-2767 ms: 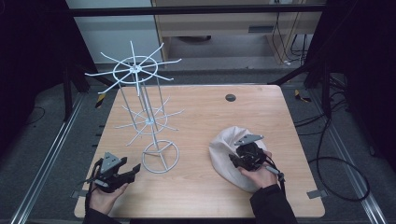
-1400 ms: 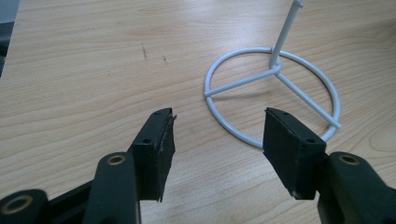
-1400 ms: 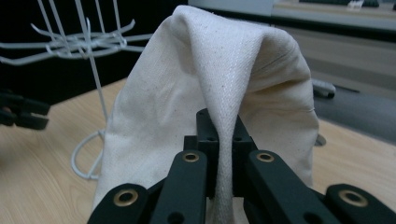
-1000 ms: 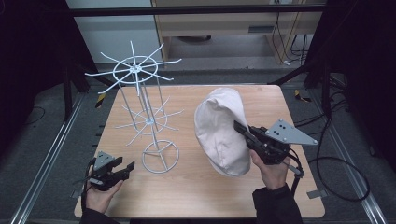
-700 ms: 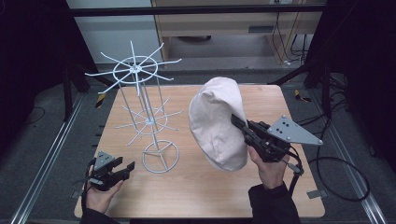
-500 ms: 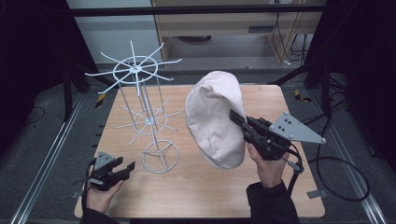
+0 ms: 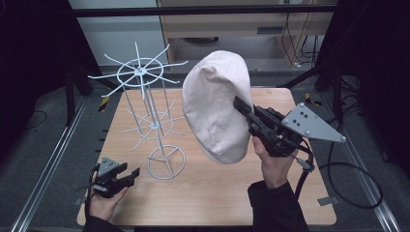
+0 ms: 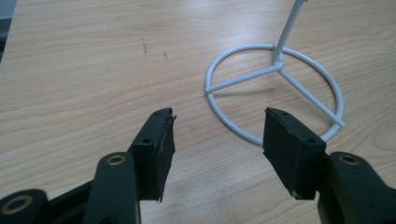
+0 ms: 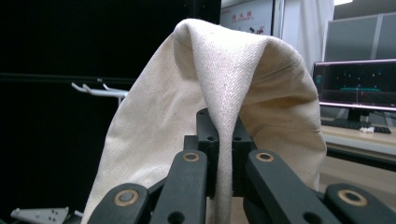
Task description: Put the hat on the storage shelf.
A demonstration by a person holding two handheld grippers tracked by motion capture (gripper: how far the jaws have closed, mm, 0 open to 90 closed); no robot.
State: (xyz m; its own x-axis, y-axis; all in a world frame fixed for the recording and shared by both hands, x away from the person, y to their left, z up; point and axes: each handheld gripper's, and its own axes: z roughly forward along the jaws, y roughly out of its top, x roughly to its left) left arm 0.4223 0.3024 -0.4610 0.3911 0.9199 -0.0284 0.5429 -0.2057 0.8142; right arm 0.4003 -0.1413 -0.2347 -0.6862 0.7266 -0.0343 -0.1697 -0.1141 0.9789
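At about seven o'clock on the pale wooden table (image 7: pixel 212 193), the left gripper (image 7: pixel 126 177) sits where it sat in every earlier picture, low over the boards, its jaws standing well apart with nothing between them. In the left gripper view the left gripper (image 8: pixel 217 149) looks past bare wood grain at the ring foot of the white wire rack with spoked hook tiers (image 8: pixel 275 93); the rack's post is cut off at the upper edge there.

The rack (image 7: pixel 145 96), at ten o'clock, has not shifted. The cream cloth cap (image 7: pixel 217 104) has: it lay crumpled on the table at four o'clock in the oldest picture, and now hangs in the air near the centre, higher than a second ago and nearer the rack's top tier, though apart from it. The right gripper (image 7: pixel 240 105), raised from four o'clock, has its jaws pressed tight on a fold of the cap (image 9: pixel 219 107).

Around the table run a grey floor, metal rails and black cables; a lit monitor (image 9: pixel 357 84) shows at three o'clock in the right gripper view. The cap hides the table beyond it, and the room's left side is too dark to read.
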